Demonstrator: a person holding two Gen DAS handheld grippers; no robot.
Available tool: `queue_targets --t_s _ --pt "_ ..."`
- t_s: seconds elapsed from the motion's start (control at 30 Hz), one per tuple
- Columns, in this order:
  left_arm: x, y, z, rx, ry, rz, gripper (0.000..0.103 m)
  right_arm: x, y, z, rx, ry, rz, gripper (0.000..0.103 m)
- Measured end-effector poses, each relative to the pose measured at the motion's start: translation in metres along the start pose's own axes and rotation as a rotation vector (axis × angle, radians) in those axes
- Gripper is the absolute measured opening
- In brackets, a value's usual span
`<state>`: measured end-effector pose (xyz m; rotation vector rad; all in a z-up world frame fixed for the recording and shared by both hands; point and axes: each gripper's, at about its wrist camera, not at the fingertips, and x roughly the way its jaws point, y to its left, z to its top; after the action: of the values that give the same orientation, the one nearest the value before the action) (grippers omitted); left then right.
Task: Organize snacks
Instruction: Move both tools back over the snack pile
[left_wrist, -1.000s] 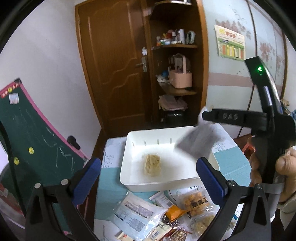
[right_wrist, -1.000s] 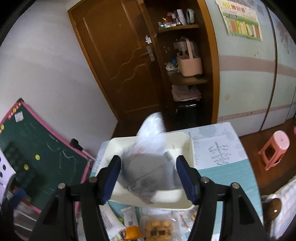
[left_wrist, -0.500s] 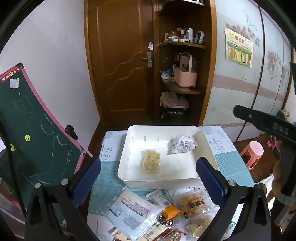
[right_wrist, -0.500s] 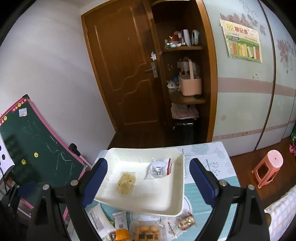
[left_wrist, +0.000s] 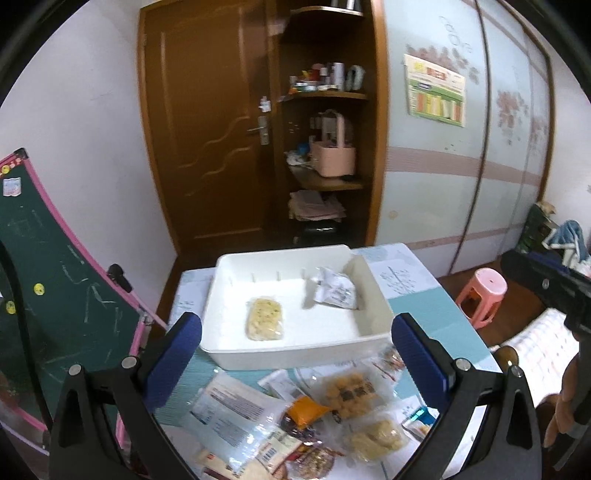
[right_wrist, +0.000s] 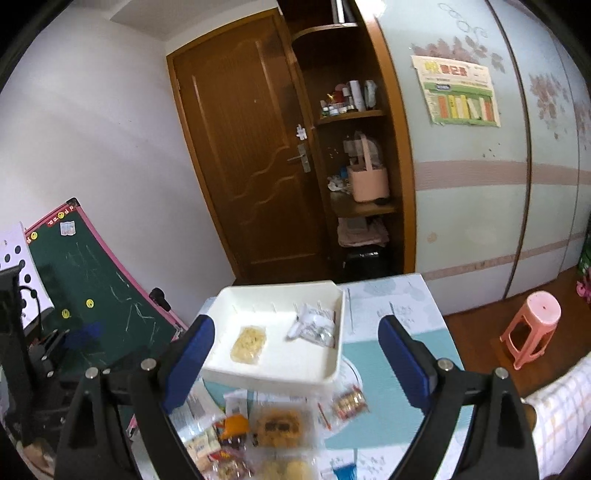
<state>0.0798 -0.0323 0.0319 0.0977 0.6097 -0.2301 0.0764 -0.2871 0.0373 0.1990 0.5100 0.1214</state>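
Right-wrist view had the right gripper (right_wrist: 295, 354) low in the frame, its blue pads spread wide with nothing between them; the jaws had just been opening, and the crinkled silver packet (right_wrist: 314, 326) lay free in the white tray (right_wrist: 273, 374), against the tray's right wall. Left of it in the same tray, well apart, lay a clear packet of pale yellow snack (right_wrist: 249, 343). The tray sat on a table with a teal and white cover (right_wrist: 388, 410), around the centre of the frame. Below the tray, along the bottom edge, loose snack packets (right_wrist: 277, 424) were heaped just beside the tray's near wall, an orange one among them. A pink stool (right_wrist: 532, 332) stood on the floor at the right, and a green chalkboard (right_wrist: 92, 295) leaned at the left.

Left-wrist view showed the left gripper (left_wrist: 295, 354) likewise spread, its pads empty, framing the tray's near wall from the bottom of the frame. The silver packet sat in the tray's right part, the yellow packet near its middle. More packets lay in the lower centre. At the right edge a person's hand (left_wrist: 565, 402) gripped the dark body of the right gripper.
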Motion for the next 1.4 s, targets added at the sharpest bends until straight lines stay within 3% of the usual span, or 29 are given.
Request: queue_targets --t_s 0.23,0.67,0.93,1.4 --pt "0.008 -0.031 -0.051 0.091 0.019 -0.068 0.102 -0.016 -0.019 -0.049 -0.007 0.081 -0.059 0.091" --pt "0.054 -0.069 -0.143 0.292 0.163 -0.075 0.102 0.001 -0.035 -0.145 -0.092 0.265 -0.179 0.091" --pt "0.080 -0.078 -0.168 0.344 0.267 -0.128 0.102 0.023 -0.054 -0.178 -0.050 0.382 -0.130 0.088" --pt "0.129 -0.095 -0.189 0.360 0.444 -0.230 0.102 0.059 -0.058 -0.200 -0.073 0.503 -0.073 0.088"
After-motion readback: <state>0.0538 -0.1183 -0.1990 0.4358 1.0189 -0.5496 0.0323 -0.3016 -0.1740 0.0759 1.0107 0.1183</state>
